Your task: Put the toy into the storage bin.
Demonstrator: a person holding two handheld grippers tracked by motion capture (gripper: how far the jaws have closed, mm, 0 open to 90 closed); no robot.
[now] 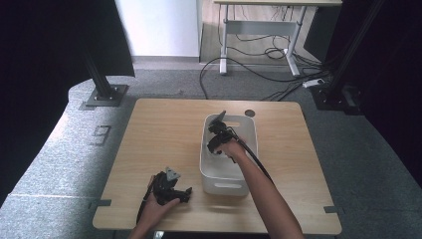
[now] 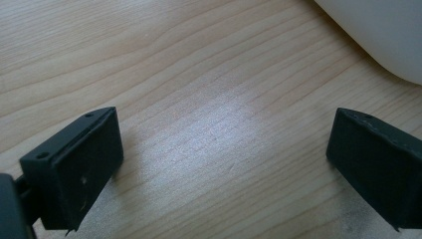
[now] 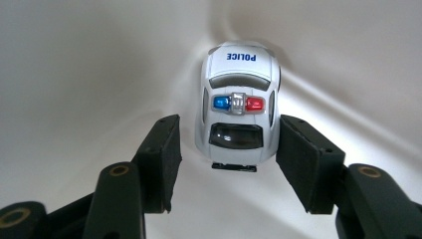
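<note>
White and glossy, the toy police car (image 3: 238, 102) lies inside the white bin (image 1: 248, 130); it looks light, hard and slippery. The right tongs (image 3: 228, 149) stand open around its flat doors, the best hold. The left tongs (image 2: 224, 169) rest open on the tabletop (image 1: 159, 129).

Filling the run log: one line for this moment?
right hand-held gripper: open, straddling toy car in bin | left hand-held gripper: open over table

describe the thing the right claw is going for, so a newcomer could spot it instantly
On the light wooden table stands a white plastic bin. On its floor, between the open jaws of the right claw, sits a small white toy police car. It reads POLICE on the hood and carries a blue-and-red light bar.
</note>
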